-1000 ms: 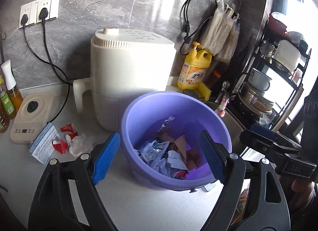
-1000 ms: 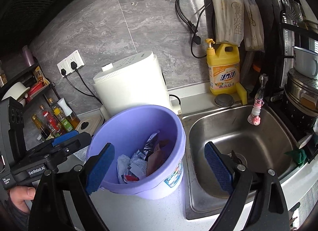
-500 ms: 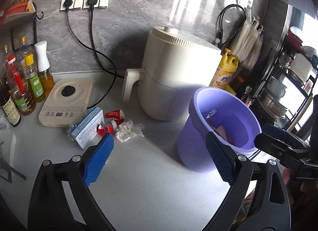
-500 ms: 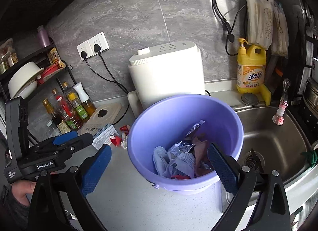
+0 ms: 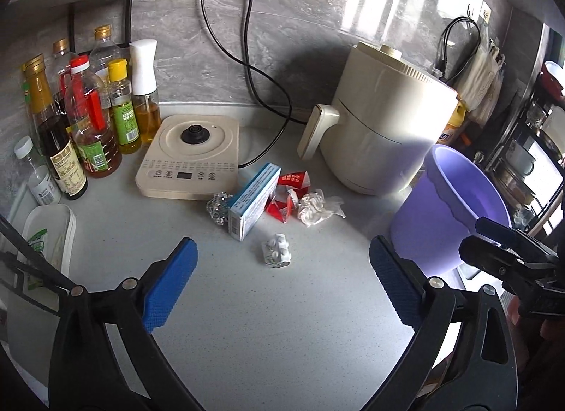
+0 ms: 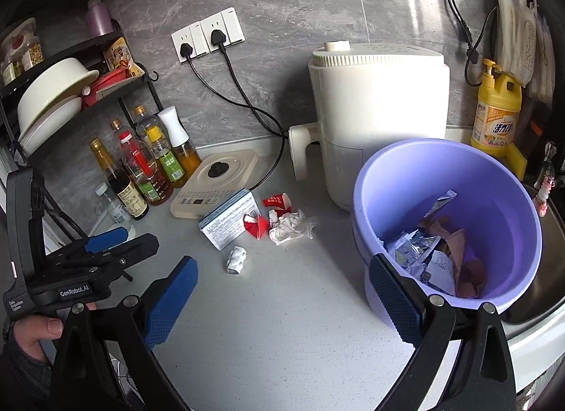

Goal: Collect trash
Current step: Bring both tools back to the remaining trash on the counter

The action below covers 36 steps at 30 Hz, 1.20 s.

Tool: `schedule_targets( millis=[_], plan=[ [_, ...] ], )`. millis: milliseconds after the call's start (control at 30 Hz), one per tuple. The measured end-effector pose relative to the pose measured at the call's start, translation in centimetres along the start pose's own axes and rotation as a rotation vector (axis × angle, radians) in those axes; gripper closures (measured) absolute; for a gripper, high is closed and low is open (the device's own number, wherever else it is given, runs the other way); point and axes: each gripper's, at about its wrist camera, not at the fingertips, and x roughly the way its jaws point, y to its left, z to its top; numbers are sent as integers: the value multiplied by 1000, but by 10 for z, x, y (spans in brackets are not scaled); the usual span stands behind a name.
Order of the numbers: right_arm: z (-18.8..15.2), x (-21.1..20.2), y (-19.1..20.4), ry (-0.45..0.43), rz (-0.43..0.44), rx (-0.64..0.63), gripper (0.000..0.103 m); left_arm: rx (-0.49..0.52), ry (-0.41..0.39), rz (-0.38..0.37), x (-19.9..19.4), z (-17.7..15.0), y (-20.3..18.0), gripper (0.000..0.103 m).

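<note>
Left wrist view: the left gripper is opening, jaws spread with nothing between them, above the counter; a crumpled white scrap lies ahead, near the blue-white box. Right wrist view: the right gripper gapes empty beside the purple bucket of wrappers

"GenRobot.AI" and "Data Acquisition System" on the left gripper; Chinese brand characters on the yellow detergent bottle.
</note>
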Motion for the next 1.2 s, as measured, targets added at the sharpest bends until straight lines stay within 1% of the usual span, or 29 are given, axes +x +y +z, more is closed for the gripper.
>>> schedule_targets(
  millis=[200,400,533,733,900,1000,1067,1133,1200],
  plan=[
    [-10,25,24,33,-3,7,8,2,20,22,-2,-6,33,6],
    [-22,52,42,64,-14,17,8,24,36,22,1,-9,57,6],
    [-32,67,49,84,-22,33,8,34,62,7,8,-10,70,6],
    [-37,86,58,101,-41,48,8,50,79,-22,20,-4,81,6],
    [-37,102,55,126,-74,78,9,82,77,-76,35,5,82,6],
    [-36,110,53,133,-88,93,13,88,81,-109,47,10,83,6],
    [-35,116,53,142,-87,89,19,87,92,-125,57,13,82,7],
    [-33,125,53,171,-72,89,28,95,106,-134,66,16,81,11],
    [-31,132,53,186,-64,96,29,100,113,-146,72,19,80,16]
  ],
)
